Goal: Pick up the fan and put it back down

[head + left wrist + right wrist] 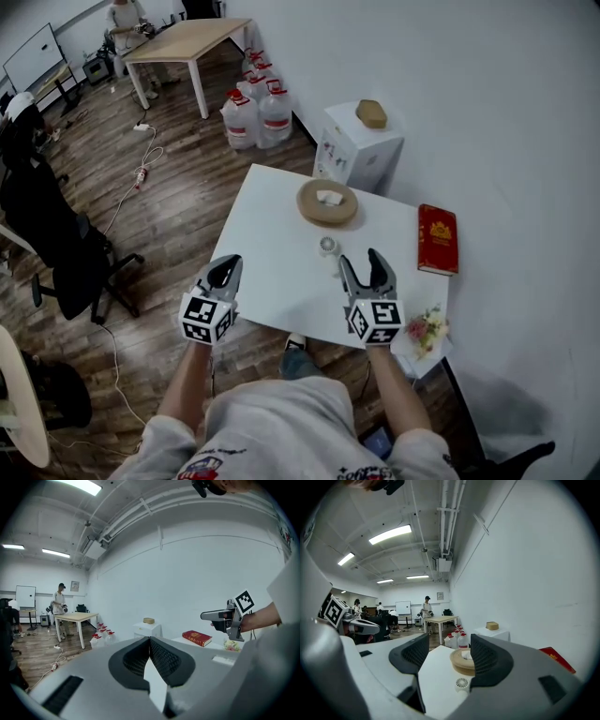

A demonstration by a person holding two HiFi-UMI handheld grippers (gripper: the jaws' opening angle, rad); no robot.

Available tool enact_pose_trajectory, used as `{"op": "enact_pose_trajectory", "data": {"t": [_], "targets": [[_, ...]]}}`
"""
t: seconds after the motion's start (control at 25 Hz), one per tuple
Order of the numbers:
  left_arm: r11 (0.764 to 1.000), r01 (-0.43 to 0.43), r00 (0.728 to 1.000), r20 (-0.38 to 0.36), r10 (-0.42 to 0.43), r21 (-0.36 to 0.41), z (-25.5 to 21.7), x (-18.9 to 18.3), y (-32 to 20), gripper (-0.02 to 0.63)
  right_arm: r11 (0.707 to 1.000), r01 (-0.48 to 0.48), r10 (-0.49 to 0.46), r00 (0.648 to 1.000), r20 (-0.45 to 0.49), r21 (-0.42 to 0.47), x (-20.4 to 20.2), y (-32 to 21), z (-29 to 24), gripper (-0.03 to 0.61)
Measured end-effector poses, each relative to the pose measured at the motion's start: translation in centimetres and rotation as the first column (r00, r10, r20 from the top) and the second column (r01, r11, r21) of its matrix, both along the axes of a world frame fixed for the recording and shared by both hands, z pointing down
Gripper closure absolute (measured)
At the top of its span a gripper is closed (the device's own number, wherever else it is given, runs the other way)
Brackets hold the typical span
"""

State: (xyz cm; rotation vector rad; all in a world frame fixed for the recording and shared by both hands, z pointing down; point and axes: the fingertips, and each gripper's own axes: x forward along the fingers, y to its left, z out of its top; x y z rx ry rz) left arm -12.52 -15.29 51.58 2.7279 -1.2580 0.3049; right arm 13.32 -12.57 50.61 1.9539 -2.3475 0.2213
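A small white fan [327,246] stands upright near the middle of the white table [272,272]. My right gripper [361,258] hovers just to the fan's near right, jaws open and empty. In the right gripper view the fan [462,683] shows low between the open jaws [449,641], a short way ahead and untouched. My left gripper [226,265] is over the table's near left edge, well left of the fan. Its pads meet at the tips [150,639] with nothing between them.
A round wooden tray [327,202] lies behind the fan. A red book [438,239] rests at the table's right edge, flowers [427,328] at the near right corner. Behind stand a white cabinet [361,145] and water bottles [258,112]. A black chair [56,244] stands left.
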Motion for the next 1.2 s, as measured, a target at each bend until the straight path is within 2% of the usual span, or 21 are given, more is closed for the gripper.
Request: {"op": "enact_pose_trajectory", "data": {"t": [0.32,0.8,1.0,1.2], "targets": [[1.0,0.027,1.0,-0.01,-0.027,-0.009,0.5,3.4,-8.6,0.609,0.998,0.035,-0.036,0.999,-0.016,-0.058,2.6,-9.2,2.2,0.314],[0.999,-0.001,1.0,0.001,0.001,-0.045,1.6,5.3,-15.9,0.609,0.975,0.042,-0.049,0.999,-0.024,-0.217,3.3,-14.9,8.1,0.31],[0.998,-0.027,1.0,0.002,0.027,-0.056,2.0,5.3,-18.5,0.609,0.937,0.048,-0.066,0.997,-0.04,-0.346,2.8,-15.7,13.0,0.302],[0.996,-0.031,0.999,0.004,0.031,-0.079,2.9,4.6,-20.0,0.609,0.865,0.066,-0.095,0.995,-0.033,-0.497,2.2,-16.0,18.7,0.295]]}}
